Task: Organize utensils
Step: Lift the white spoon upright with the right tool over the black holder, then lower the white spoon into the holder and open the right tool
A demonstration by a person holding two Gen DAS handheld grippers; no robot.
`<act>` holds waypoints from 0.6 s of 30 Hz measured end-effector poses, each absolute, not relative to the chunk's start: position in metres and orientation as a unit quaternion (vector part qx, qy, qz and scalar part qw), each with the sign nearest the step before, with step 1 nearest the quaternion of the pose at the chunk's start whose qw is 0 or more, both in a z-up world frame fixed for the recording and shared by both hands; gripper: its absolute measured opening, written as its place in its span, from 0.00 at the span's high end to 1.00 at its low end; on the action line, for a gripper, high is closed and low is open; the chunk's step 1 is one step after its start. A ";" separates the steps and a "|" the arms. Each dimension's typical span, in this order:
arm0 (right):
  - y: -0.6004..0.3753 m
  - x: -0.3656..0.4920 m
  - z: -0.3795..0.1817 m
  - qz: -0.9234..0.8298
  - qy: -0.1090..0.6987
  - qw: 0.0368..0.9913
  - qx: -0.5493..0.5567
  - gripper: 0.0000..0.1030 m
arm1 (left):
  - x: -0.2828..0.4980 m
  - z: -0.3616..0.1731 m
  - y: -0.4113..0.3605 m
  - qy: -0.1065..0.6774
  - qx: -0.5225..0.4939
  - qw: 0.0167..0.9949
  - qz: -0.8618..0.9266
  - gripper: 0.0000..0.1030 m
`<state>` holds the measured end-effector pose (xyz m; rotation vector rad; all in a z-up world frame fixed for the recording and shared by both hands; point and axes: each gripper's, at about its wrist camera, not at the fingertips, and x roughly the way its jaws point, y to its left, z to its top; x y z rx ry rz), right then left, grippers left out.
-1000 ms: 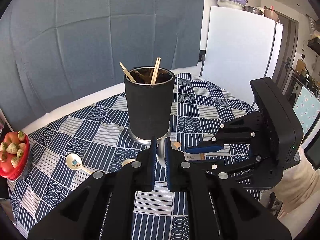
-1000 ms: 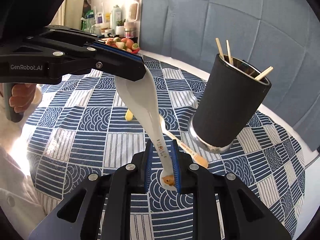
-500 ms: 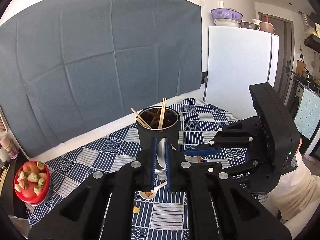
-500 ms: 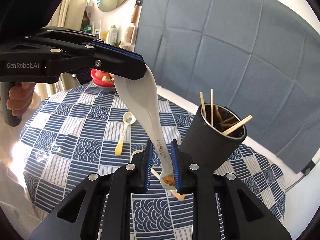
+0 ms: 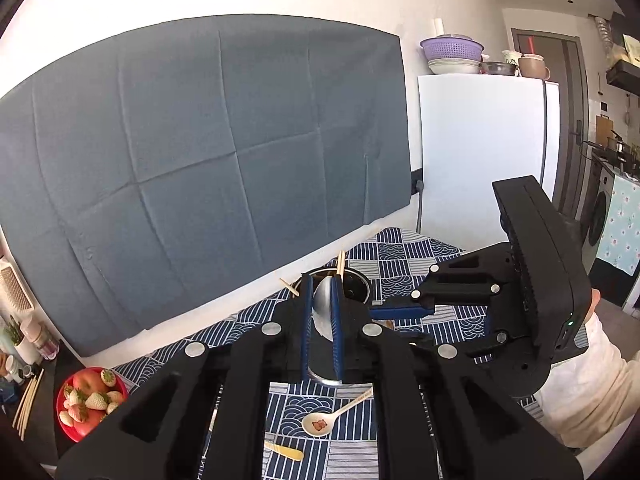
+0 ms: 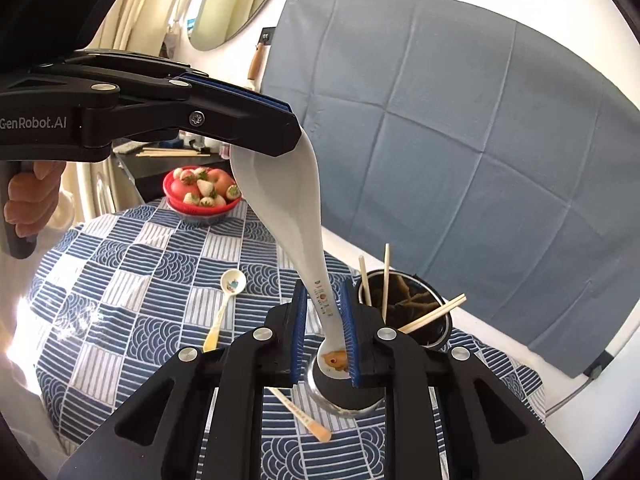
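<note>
Both grippers have the same big white spoon [image 6: 296,216] clamped between them right now. The left gripper [image 6: 276,128] is pinched tight on the bowl end; in its own wrist view the bowl's edge [image 5: 323,312] sits squeezed between the blue pads [image 5: 305,320]. The right gripper [image 6: 323,332] is closed on the handle end, the bit with the little orange picture on it, blue pads touching it on both sides. So the spoon hangs slanted in the air, bowl end high, handle end low.

Landmark: the dark utensil cup [image 6: 404,320] with the shiny metal base. The held spoon is above the table, just in front of and left of the cup in the right wrist view, its handle end overlapping the cup's base. Several wooden chopsticks [image 6: 386,276] stick out of the cup, one leaning over the right rim.

Left of the cup, a small patterned spoon [image 6: 228,300] with a yellow handle lies flat on the blue-and-white patterned tablecloth [image 6: 120,300]. Right in front of the cup's base is another handle with an orange tip [image 6: 304,420], partly hidden under the right gripper. Far beyond the small spoon, at the table's back edge, is a red bowl of strawberries and other fruit [image 6: 202,192]. A hand [image 6: 30,200] grips the left gripper's handle.
</note>
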<state>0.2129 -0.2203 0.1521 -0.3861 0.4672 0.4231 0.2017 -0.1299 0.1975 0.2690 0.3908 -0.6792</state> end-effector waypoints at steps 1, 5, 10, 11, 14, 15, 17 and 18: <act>-0.221 0.215 0.154 0.205 0.225 0.934 -0.188 0.84 | 0.203 0.200 -0.132 0.188 0.132 0.915 -0.331 0.91; -0.228 0.226 0.159 0.201 0.217 0.937 -0.185 0.85 | 0.211 0.207 -0.141 0.184 0.137 0.914 -0.334 0.90; -0.238 0.241 0.159 0.201 0.214 0.941 -0.167 0.85 | 0.230 0.210 -0.153 0.189 0.140 0.912 -0.336 0.90; -0.241 0.245 0.158 0.201 0.214 0.942 -0.163 0.85 | 0.235 0.210 -0.155 0.191 0.141 0.911 -0.336 0.90; -0.246 0.257 0.153 0.201 0.217 0.943 -0.153 0.85 | 0.249 0.208 -0.160 0.201 0.143 0.909 -0.337 0.90; -0.247 0.263 0.151 0.201 0.221 0.942 -0.152 0.85 | 0.254 0.206 -0.162 0.204 0.144 0.908 -0.336 0.90; -0.249 0.275 0.145 0.199 0.230 0.940 -0.151 0.85 | 0.264 0.203 -0.166 0.213 0.145 0.905 -0.339 0.90; -0.249 0.281 0.142 0.198 0.236 0.939 -0.151 0.86 | 0.268 0.201 -0.169 0.217 0.146 0.903 -0.342 0.90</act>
